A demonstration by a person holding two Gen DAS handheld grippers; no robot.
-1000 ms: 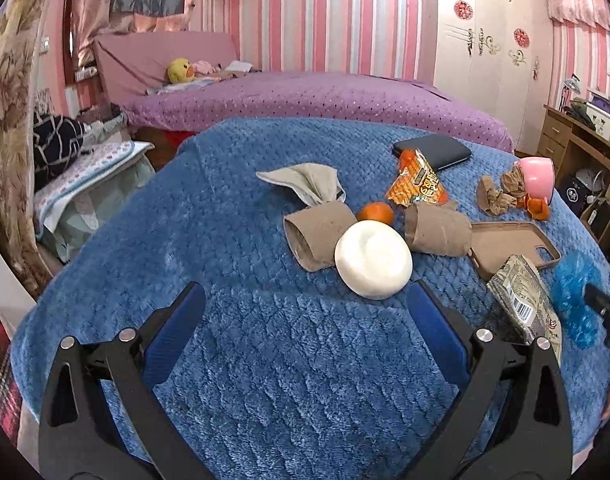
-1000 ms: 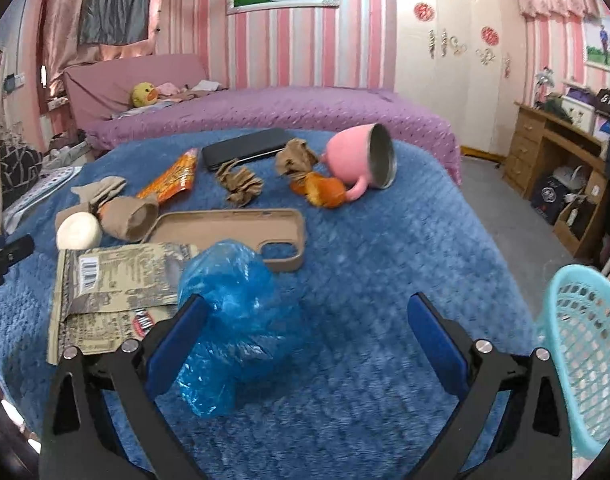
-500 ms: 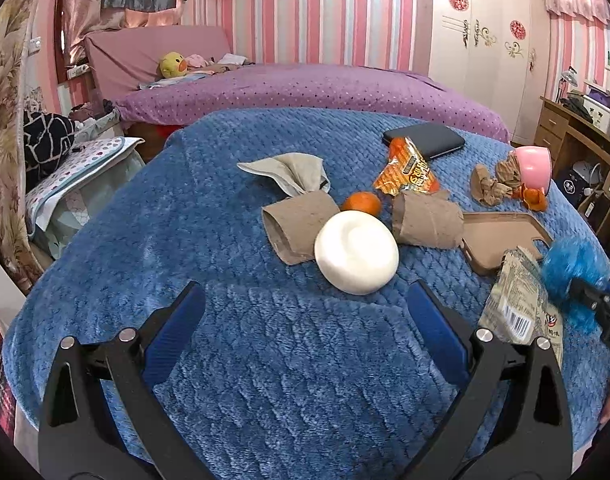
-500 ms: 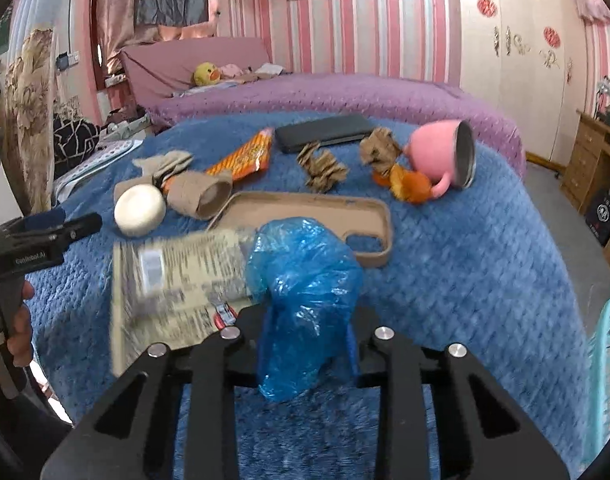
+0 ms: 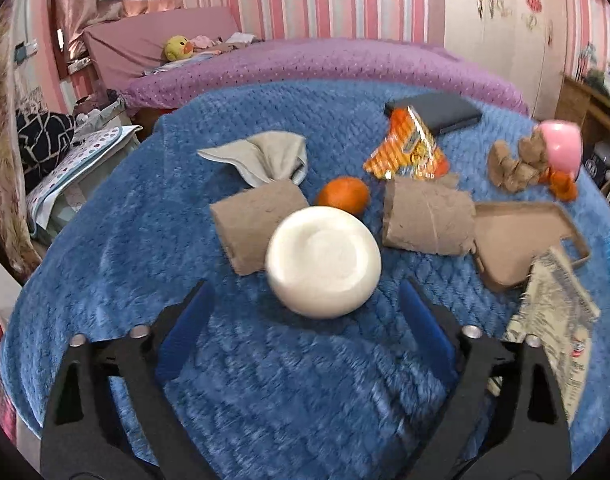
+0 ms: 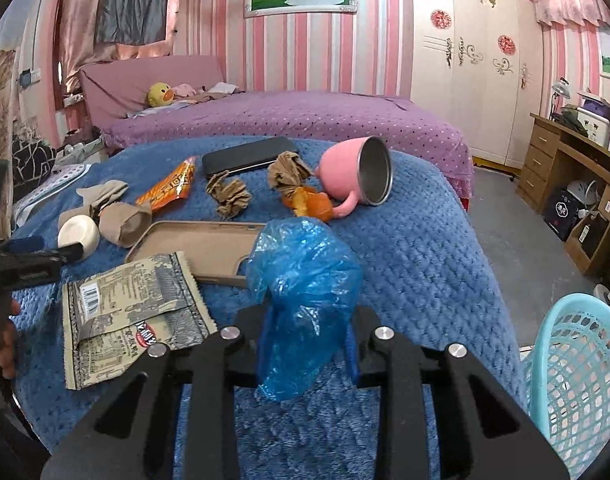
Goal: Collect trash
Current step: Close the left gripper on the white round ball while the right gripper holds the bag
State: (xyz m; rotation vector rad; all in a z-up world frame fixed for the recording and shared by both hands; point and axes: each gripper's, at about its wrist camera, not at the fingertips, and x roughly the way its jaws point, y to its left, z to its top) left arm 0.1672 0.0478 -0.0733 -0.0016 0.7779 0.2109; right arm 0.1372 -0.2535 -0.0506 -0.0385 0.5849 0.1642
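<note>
My right gripper (image 6: 307, 330) is shut on a crumpled blue plastic bag (image 6: 305, 280) and holds it above the blue blanket (image 6: 417, 264). A turquoise mesh basket (image 6: 577, 364) stands low at the right, off the blanket's edge. My left gripper (image 5: 305, 320) is open and empty, its jaws just short of a white round soap-like lump (image 5: 323, 260). Two brown cardboard tubes (image 5: 257, 220) (image 5: 427, 220) flank the lump. An orange snack wrapper (image 5: 409, 146), a grey printed wrapper (image 6: 133, 312) and crumpled brown paper (image 6: 229, 194) lie on the blanket.
A tan phone case (image 6: 201, 248), a dark phone (image 6: 249, 156), a tipped pink mug (image 6: 357, 176), orange peel (image 6: 311, 204), a small orange (image 5: 343, 196) and a beige cloth (image 5: 265, 156) lie on the blanket. A purple bed (image 6: 297, 116) lies behind, a wooden desk (image 6: 565, 160) at right.
My right gripper closed on the blue bag and lifted it off the blanket. My left gripper moved closer to the white lump and stayed open.
</note>
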